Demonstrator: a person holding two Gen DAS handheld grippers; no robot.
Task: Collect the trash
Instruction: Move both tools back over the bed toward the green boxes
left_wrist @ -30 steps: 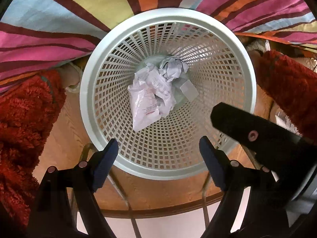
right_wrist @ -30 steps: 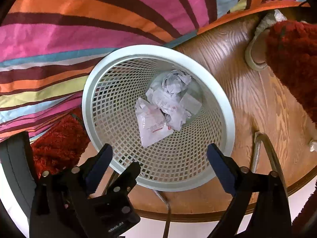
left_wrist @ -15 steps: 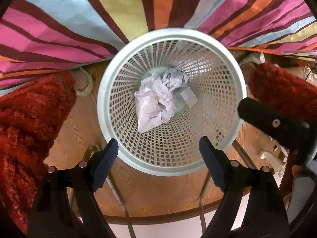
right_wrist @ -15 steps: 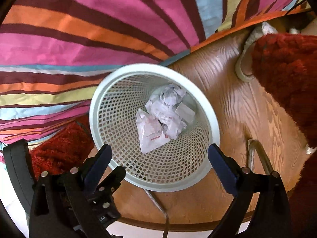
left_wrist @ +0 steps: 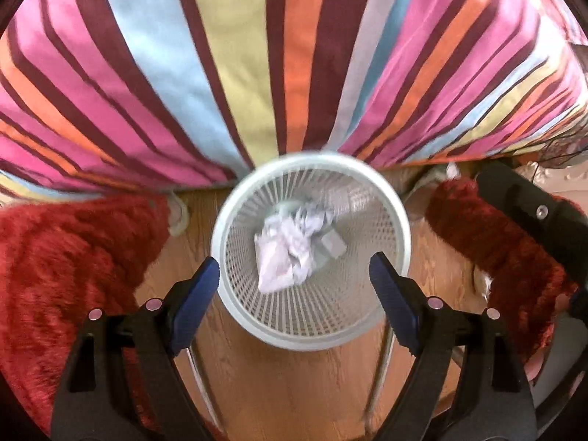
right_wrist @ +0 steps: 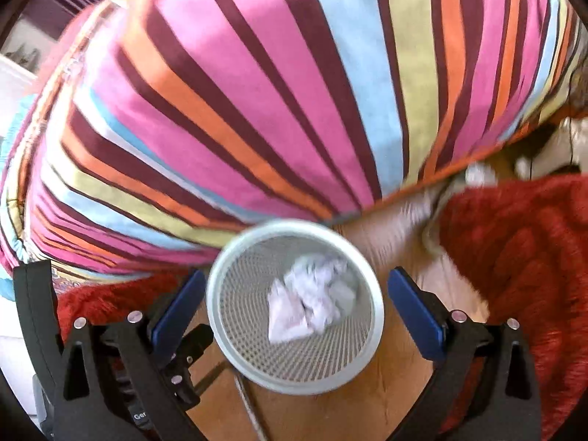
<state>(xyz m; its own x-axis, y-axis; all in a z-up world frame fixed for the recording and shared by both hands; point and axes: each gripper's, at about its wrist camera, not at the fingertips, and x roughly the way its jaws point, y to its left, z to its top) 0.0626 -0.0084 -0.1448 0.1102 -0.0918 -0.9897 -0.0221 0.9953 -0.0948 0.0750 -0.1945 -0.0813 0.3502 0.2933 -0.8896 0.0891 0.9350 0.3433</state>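
Both tongs have gone up, so the white basket (left_wrist: 398, 228) looks smaller and farther below than a moment ago. The crumpled paper trash (left_wrist: 286, 246) lies at the bottom of the basket, maybe with a small flat card beside it, though the view is blurry. The left tongs (left_wrist: 294, 286) are wide apart and hold nothing. The right tongs (right_wrist: 294, 301) are wide apart and empty too. The basket stands on the wooden floor (left_wrist: 286, 386), just beside a bed with a striped cover (left_wrist: 257, 73). A fluffy red rug (left_wrist: 66, 264) lies on both sides.
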